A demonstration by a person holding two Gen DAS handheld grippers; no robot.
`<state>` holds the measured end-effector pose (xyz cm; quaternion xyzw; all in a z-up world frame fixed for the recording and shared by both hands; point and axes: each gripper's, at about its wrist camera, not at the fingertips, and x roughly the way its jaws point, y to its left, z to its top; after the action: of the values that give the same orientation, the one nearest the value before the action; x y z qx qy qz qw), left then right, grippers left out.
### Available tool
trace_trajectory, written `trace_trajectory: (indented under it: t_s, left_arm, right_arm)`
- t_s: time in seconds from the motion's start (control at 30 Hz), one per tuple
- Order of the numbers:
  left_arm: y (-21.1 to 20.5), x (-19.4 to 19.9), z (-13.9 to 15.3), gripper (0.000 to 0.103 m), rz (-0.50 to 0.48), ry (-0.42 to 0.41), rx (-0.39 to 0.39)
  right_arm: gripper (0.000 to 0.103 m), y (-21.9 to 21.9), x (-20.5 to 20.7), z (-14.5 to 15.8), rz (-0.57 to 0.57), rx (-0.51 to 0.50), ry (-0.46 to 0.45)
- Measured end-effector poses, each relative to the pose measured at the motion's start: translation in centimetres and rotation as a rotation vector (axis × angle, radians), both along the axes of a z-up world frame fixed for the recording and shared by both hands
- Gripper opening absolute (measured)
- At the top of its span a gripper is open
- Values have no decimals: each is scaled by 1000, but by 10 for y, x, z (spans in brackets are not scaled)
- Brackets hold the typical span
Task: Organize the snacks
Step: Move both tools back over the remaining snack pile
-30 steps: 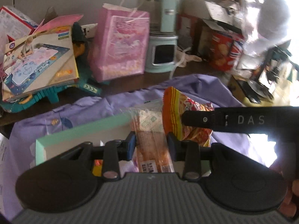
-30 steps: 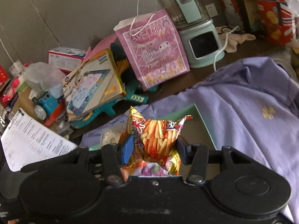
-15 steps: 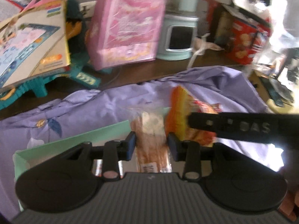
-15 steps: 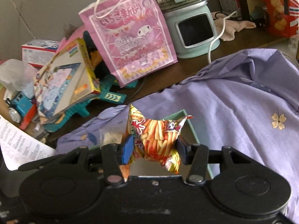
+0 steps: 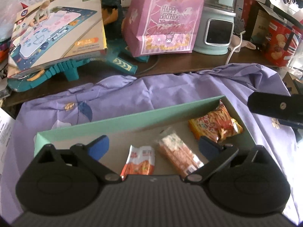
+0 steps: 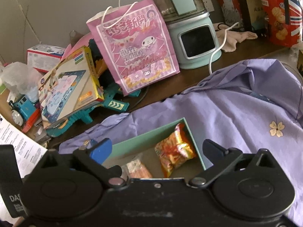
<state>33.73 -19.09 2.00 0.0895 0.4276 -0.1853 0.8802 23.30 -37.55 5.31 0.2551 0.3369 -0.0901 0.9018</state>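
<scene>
A mint-green box [image 5: 132,121] lies on purple cloth. Inside it lie an orange fries bag [image 5: 214,126] at the right end, a clear-wrapped cracker bar [image 5: 178,155] in the middle and a small orange-white packet [image 5: 140,160]. My left gripper [image 5: 152,145] hovers over the bar, its jaws opening wide, pads off everything. From the right wrist, the fries bag [image 6: 176,149] and the bar [image 6: 138,168] rest on the floor of the box [image 6: 144,140]. My right gripper [image 6: 156,149] hangs above them, its jaws opening, with nothing gripped.
The purple cloth [image 5: 170,94] covers the near table. Behind it stand a pink gift bag [image 5: 164,19], a mint blender [image 5: 217,30], a toy box [image 5: 56,28] on a teal toy, and a red biscuit tin [image 5: 280,45]. A printed sheet [image 6: 17,138] lies left.
Both grippers opened and let go. The cracker bar and the fries bag dropped into the green box and lie there. Both hands sank closer to the box.
</scene>
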Motion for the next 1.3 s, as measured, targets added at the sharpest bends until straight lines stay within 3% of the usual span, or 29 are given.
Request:
trace_trajectory:
  t_s: [0.4,0.87,1.1,1.3]
  left_arm:
    - [19,-62,30,103,-14,-7,-14]
    - [43,-138,41,103,-35,17,-35]
    - [57,-176,28,103,-49,47,-33]
    - [63,-204,-6,103,-59,114,8]
  right_arm:
    - [103,23,-60,24,21,9,-25]
    - [103,37,-137,28,-10,-45,49]
    - [103,50,-173,18,23,-87,69]
    - [103,54,-197,-19,74,-8,173]
